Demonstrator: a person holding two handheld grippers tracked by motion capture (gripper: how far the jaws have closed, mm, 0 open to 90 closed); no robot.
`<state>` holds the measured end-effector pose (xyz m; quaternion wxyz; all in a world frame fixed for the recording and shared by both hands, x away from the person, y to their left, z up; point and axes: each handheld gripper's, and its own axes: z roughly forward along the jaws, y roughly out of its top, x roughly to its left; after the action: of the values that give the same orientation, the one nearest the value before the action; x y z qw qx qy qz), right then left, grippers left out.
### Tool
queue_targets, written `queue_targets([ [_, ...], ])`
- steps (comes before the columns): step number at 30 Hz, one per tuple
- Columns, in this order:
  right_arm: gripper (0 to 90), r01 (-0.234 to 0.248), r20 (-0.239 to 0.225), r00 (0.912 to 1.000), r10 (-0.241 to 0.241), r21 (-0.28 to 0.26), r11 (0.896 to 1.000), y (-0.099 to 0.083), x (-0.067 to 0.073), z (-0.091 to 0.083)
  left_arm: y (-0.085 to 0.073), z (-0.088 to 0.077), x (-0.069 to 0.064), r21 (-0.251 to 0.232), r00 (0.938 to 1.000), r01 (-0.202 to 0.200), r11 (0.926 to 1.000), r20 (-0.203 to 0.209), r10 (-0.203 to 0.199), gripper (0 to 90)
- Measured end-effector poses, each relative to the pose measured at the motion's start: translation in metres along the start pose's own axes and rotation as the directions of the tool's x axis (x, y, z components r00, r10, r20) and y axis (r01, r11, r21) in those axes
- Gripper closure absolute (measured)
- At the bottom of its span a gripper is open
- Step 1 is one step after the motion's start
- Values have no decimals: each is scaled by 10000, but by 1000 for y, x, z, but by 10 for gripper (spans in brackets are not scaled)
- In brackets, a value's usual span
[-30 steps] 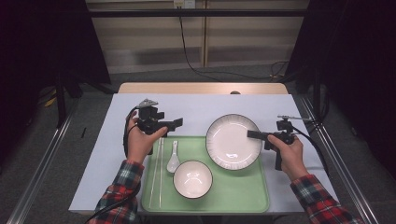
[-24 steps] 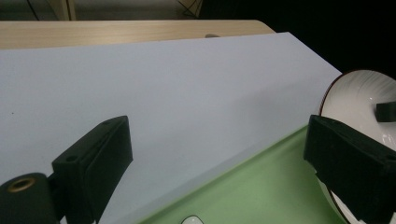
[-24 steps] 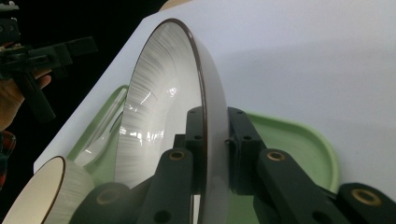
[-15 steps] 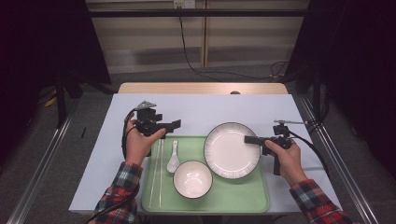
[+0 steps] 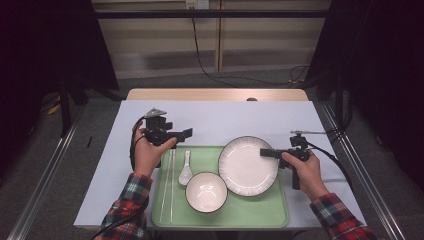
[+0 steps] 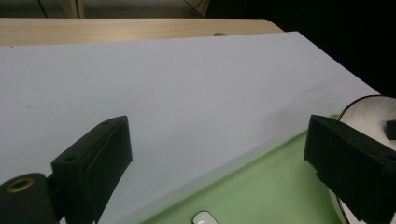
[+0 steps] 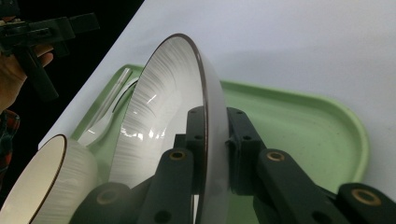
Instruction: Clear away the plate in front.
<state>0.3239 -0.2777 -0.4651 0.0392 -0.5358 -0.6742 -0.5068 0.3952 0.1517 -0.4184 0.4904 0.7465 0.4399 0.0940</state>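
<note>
Counter (image 5: 210, 112) was covered w/ a pale sheet, wood edge showing at the far side; the back half of the sheet lay bare, lots of free room there. Green tray (image 5: 250, 212) sat at the near edge, approx. centred. On it: chopsticks (image 5: 169, 185) along the left rim, long axis running near-to-far; white spoon (image 5: 186, 170) just beside them, handle pointing away from the person; bowl (image 5: 206, 192) near the front, upright, its rim overlapped by the plate.

Right claw (image 5: 266, 152) was pinching the plate (image 5: 247, 165) at its right rim, jaws pressed on either side of the edge. In the right gripper view the plate (image 7: 168, 126) stood tilted, its rim raised over the tray, face turned toward the bowl (image 7: 42, 182). The plate overhung the tray's far edge.

Left claw (image 5: 185, 134) hovered over the sheet just off the tray's far-left corner, jaws spread wide, nothing btwn them, pointing toward the plate.

Vs. a sec. earlier: plate and right claw had come a bit nearer the person and more over the tray; left claw stayed put.
</note>
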Motion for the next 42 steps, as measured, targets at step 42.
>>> queue_targets([
  [42,607,2336,2200,9502,-2205,-348,9717,-12,-10,-20,-4,-2,5,44,9999,74,10000,-136,-73,75],
])
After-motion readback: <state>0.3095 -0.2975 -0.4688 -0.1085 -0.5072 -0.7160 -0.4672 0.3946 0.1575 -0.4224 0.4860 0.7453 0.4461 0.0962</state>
